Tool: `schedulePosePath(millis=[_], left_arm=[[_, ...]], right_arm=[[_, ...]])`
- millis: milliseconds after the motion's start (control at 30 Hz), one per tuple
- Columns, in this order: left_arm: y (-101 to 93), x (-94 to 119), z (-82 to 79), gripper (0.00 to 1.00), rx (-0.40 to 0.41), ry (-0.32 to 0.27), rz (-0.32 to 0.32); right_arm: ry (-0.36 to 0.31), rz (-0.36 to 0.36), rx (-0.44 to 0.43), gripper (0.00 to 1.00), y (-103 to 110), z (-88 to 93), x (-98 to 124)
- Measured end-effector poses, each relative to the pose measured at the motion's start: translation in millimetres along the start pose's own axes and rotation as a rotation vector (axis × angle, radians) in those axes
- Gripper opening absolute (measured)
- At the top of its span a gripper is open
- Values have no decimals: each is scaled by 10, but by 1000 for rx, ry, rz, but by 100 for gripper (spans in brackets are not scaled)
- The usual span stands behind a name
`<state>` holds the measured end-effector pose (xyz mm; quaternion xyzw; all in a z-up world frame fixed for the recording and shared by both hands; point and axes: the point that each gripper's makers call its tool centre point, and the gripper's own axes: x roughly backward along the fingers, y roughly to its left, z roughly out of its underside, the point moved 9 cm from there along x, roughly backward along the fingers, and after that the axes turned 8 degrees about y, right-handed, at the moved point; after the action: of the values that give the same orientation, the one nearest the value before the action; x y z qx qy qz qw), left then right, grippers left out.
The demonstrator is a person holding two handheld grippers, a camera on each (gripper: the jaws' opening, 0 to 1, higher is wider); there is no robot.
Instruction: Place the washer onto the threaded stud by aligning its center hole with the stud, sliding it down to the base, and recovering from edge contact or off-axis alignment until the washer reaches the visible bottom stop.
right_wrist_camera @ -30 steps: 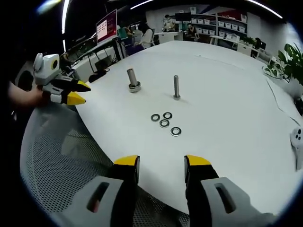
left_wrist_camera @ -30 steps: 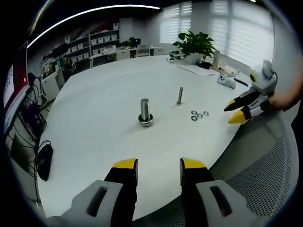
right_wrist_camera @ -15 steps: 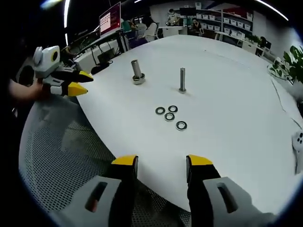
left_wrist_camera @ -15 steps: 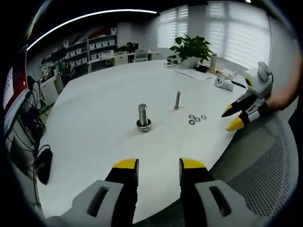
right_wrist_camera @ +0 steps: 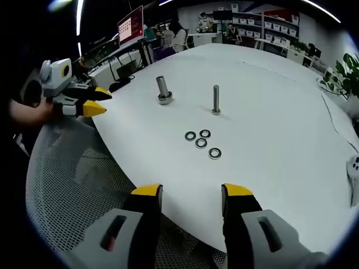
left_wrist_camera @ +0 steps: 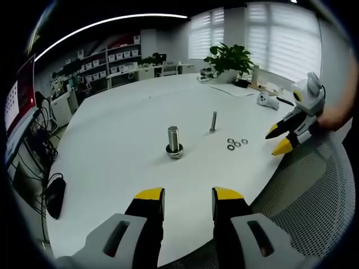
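Right gripper view: four washers [right_wrist_camera: 202,142] are seen loose mid-frame, below stud [right_wrist_camera: 216,100]; none picked. Right gripper [right_wrist_camera: 192,194] and left gripper [left_wrist_camera: 185,196] are held apart, empty. Task unstarted.

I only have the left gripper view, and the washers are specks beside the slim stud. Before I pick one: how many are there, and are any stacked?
Observer: The right gripper view shows four washers lying flat on the white table, close together, none stacked.
Operator: Is the right gripper holding one?
Observer: No. The right gripper is open with nothing between its jaws, short of the washers.
Operator: Which washer is nearest it?
Observer: The outermost washer, on the side of the cluster away from the slim stud.
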<state>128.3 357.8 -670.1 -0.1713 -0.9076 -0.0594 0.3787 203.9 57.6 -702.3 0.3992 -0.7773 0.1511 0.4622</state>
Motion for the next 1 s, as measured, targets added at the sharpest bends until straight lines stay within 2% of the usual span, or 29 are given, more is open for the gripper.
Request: schedulePosePath(millis=[300,800,1000], left_arm=[[-8,1,10,32,-1,6,9],[-7,-7,28,32,-3,17,15],[-8,-2,27,31,3,16,17]], right_arm=[[34,25,-24,46,-247,-40,-38],[119,12,59,46,-270,-245,-251],[124,12,66,45,-310,-351,-298]])
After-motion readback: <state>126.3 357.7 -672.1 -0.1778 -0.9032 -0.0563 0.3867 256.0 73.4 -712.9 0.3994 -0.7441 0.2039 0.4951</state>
